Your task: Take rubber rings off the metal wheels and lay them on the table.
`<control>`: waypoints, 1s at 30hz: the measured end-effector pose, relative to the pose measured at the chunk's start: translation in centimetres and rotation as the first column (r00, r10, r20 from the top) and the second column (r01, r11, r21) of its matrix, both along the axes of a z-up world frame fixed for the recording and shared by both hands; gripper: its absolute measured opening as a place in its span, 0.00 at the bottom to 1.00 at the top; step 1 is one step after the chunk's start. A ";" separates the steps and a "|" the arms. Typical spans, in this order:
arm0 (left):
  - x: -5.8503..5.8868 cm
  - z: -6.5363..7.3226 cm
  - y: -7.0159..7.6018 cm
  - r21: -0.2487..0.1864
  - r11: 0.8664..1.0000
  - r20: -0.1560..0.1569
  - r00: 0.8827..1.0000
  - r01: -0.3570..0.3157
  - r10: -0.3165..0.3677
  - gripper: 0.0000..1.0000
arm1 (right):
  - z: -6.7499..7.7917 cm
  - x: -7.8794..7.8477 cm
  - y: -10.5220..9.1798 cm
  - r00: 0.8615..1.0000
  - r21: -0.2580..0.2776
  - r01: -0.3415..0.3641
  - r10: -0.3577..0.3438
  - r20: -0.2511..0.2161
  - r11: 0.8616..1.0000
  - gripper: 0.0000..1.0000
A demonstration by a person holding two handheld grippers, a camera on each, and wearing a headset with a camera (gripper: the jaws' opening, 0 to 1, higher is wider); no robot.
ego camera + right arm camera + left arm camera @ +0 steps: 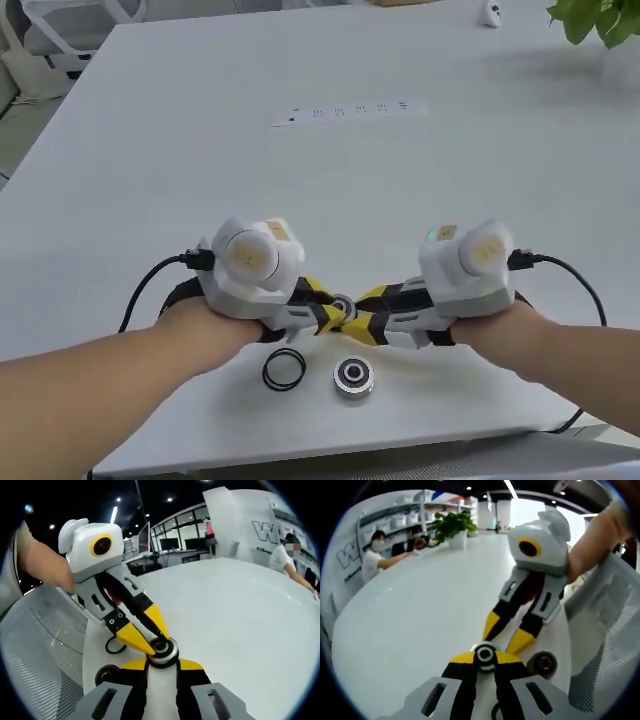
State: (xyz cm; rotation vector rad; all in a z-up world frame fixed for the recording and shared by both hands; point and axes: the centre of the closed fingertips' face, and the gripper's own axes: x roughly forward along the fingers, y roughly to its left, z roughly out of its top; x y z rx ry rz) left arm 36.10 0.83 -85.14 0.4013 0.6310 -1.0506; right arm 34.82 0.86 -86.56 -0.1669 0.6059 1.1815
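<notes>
The white tabletop (pixel 200 150) stretches away from the person. A leafy plant (pixel 600 20) stands at its far right corner, and a white power strip (pixel 348 112) lies flat across the middle, well apart from the work.

Near the front edge, the left tongs (pixel 325 313) and the right tongs (pixel 362 316) point at each other, with their yellow tips meeting over one spot. Between them is a small metal wheel (pixel 342 305), raised a little above the tabletop. In the left gripper view the left tongs are closed to a narrow gap, with the wheel seated between the yellow pads. In the right gripper view the right tongs are drawn in around the same wheel from the opposite side, and a dark band runs round its rim.

A second metal wheel (pixel 353 375) lies flat on the tabletop just in front of the tongs, free of both. A black rubber ring (pixel 284 369) lies flat just beside it on the left, and the two do not touch.
</notes>
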 end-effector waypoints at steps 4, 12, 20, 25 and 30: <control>0.0 0.0 0.0 -0.001 1.000 -0.001 1.000 -0.004 0.004 0.14 | -0.1 0.0 -0.1 1.000 -0.006 0.000 0.001 0.005 1.000 0.17; 0.0 0.0 0.0 -0.001 1.000 -0.001 1.000 -0.009 0.009 0.14 | -0.2 0.0 -0.5 1.000 -0.023 -0.003 0.003 0.017 1.000 0.11; -0.1 0.1 0.0 -0.002 1.000 -0.006 1.000 -0.014 0.014 0.14 | -0.2 0.1 -0.7 1.000 -0.035 -0.002 0.003 0.028 0.999 0.05; -0.1 0.1 0.0 0.001 1.000 -0.004 1.000 -0.016 0.016 0.14 | -0.1 0.3 -0.8 0.999 -0.048 0.003 -0.001 0.045 0.999 0.01; -0.1 0.1 0.0 0.008 1.000 0.000 1.000 -0.014 0.014 0.13 | 0.0 0.6 -0.8 0.999 -0.042 0.028 -0.027 0.038 0.999 0.00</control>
